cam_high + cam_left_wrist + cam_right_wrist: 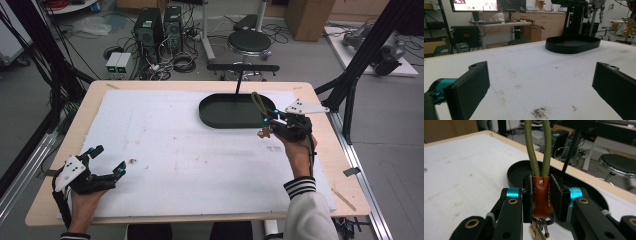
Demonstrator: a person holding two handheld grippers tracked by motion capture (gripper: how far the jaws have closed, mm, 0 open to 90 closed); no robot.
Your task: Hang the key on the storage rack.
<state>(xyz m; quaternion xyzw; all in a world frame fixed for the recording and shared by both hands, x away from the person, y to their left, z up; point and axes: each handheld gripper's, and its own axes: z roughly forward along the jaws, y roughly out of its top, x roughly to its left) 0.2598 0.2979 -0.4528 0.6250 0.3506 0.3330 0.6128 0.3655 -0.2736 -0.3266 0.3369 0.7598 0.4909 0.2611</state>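
Note:
My right gripper (541, 195) is shut on the brown leather tab (541, 195) of a keychain with an olive-green cord loop (537, 147) rising from it and metal keys (537, 230) hanging below. In the high view this right gripper (272, 121) hovers at the right rim of a black oval tray (220, 112), the cord loop (258, 103) over the tray and the keys (263, 133) dangling just outside it. My left gripper (107, 161) rests open near the table's front left corner, nothing between its jaws. Its own view shows the tray (572, 44) far ahead.
White foam sheet (170, 150) covers the wooden table (320, 150). A small dark smudge (133, 161) lies right of the left gripper. A black stand (243, 68) rises behind the tray. Stool, computers and cables sit on the floor beyond.

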